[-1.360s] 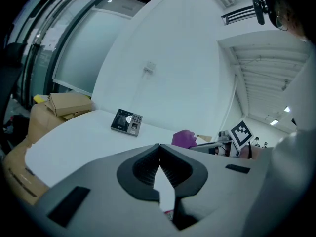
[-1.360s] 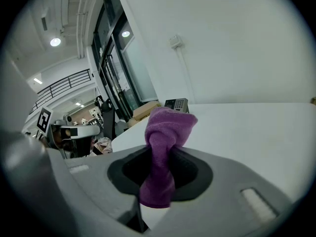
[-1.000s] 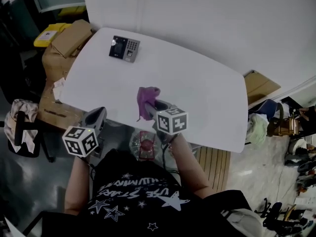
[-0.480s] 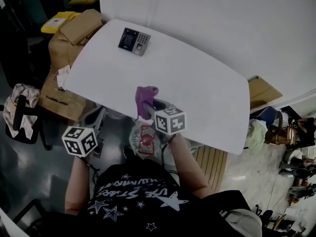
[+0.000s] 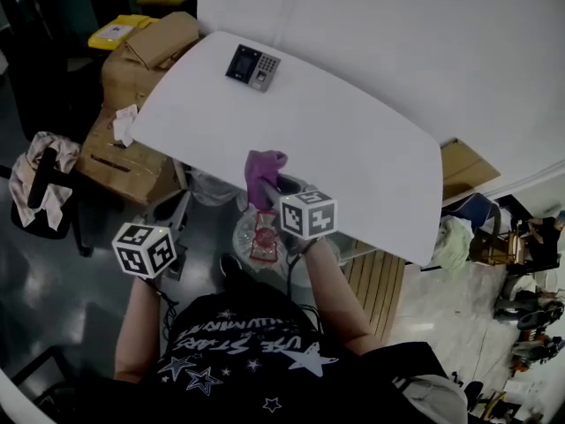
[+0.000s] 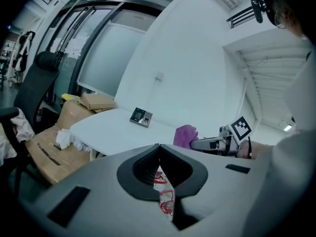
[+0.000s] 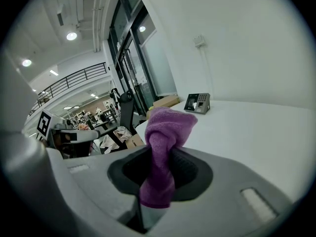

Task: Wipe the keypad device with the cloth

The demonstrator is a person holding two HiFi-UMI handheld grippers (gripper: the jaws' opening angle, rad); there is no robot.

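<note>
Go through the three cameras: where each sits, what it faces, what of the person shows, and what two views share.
Head view: on the person's head, looking steeply down at the table; shows torso, left gripper and right gripper.
Left gripper view: rides that gripper, faces along its shut, empty jaws toward the table; shows the right forearm.
Right gripper view: rides that gripper, faces along jaws clamped on the purple cloth.
Shared: both gripper views show the keypad device on the table.

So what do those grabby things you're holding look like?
The left tool and right tool are grey with a black lining inside. Each carries a white cube printed with black square markers. The person wears a black short-sleeved shirt with white stars.
</note>
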